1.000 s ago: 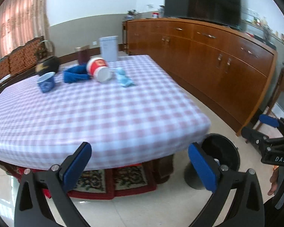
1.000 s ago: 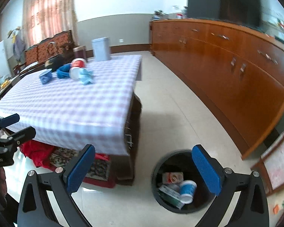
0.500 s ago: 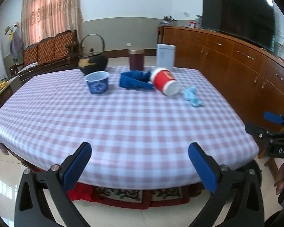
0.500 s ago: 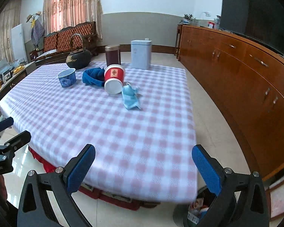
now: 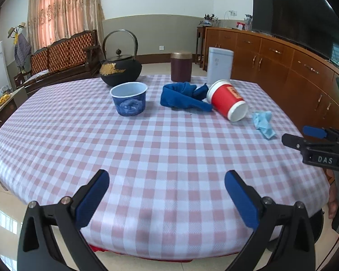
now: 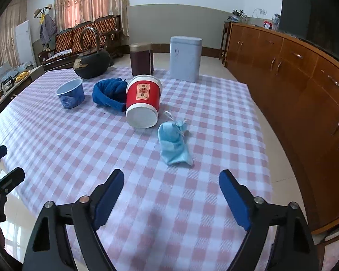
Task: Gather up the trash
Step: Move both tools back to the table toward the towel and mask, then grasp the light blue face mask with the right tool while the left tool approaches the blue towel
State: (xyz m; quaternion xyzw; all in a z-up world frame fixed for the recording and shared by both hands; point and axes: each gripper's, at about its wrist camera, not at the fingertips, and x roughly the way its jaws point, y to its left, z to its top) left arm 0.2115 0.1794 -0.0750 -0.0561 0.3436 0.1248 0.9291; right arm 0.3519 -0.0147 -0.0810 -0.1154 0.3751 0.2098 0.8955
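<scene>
A red paper cup (image 5: 226,100) (image 6: 143,94) lies on its side on the checked tablecloth (image 5: 147,158), its white open mouth toward me. A crumpled light blue face mask (image 5: 263,122) (image 6: 173,142) lies just right of it. My right gripper (image 6: 171,176) hovers over the cloth a short way in front of the mask; its jaws are closing and nothing is between them. My left gripper (image 5: 166,178) stands open and empty over the table's near edge, far from the cup. Each gripper also shows at the edge of the other's view.
Behind the cup are a blue cloth (image 5: 183,98), a blue-patterned bowl (image 5: 130,99), a black teapot (image 5: 121,71), a brown tin (image 5: 181,66) and a pale tin (image 5: 219,63). A long wooden sideboard (image 6: 305,85) runs along the right.
Both views swung from the floor bin beside the table up onto the tabletop, and both grippers now hang over the cloth. The right jaws stand a little narrower.
</scene>
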